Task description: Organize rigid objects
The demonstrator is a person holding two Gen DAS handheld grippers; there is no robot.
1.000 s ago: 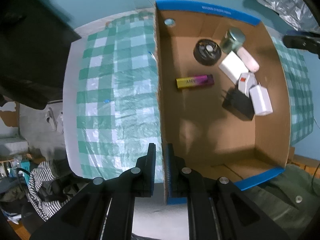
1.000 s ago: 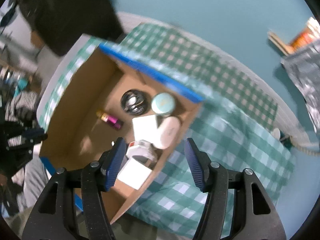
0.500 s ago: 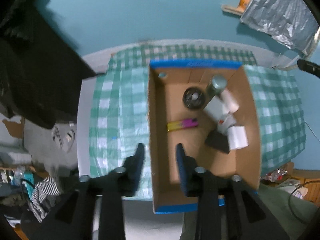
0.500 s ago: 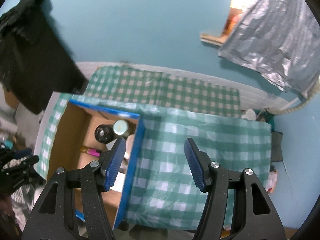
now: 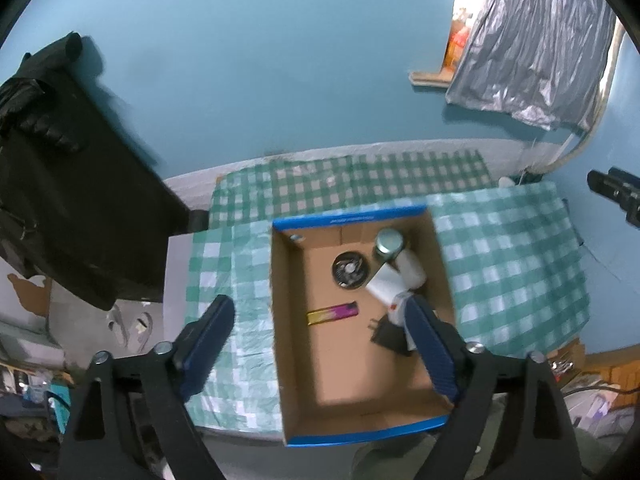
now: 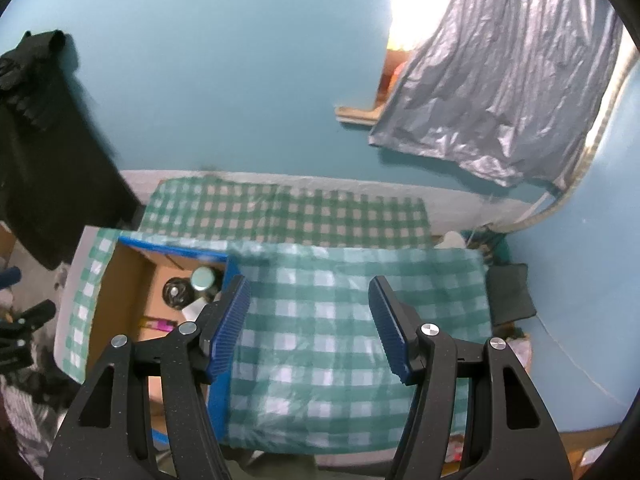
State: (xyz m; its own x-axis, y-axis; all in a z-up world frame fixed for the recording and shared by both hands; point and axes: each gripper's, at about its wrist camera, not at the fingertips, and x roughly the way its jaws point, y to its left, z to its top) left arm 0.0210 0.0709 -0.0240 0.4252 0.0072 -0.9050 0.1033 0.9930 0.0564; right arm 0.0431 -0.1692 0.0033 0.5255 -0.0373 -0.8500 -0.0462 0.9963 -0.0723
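Your left gripper point(image 5: 320, 332) hangs spread wide above the cardboard box point(image 5: 296, 360), gripping nothing. Your right gripper point(image 6: 310, 320) is likewise spread over the checkered tablecloth point(image 6: 340, 344). The box sits mid-table, holding a jar point(image 5: 388, 242) and a purple-yellow tube point(image 5: 332, 313).

Each gripper, left point(image 5: 320, 344) and right point(image 6: 310, 326), has black speckled arms, silver screws and ribbed blue pads.

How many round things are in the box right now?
2: a black disc lying flat near the box's far end, and a lidded jar just right of it by the far wall. White items crowd the right side, so another could be hidden.
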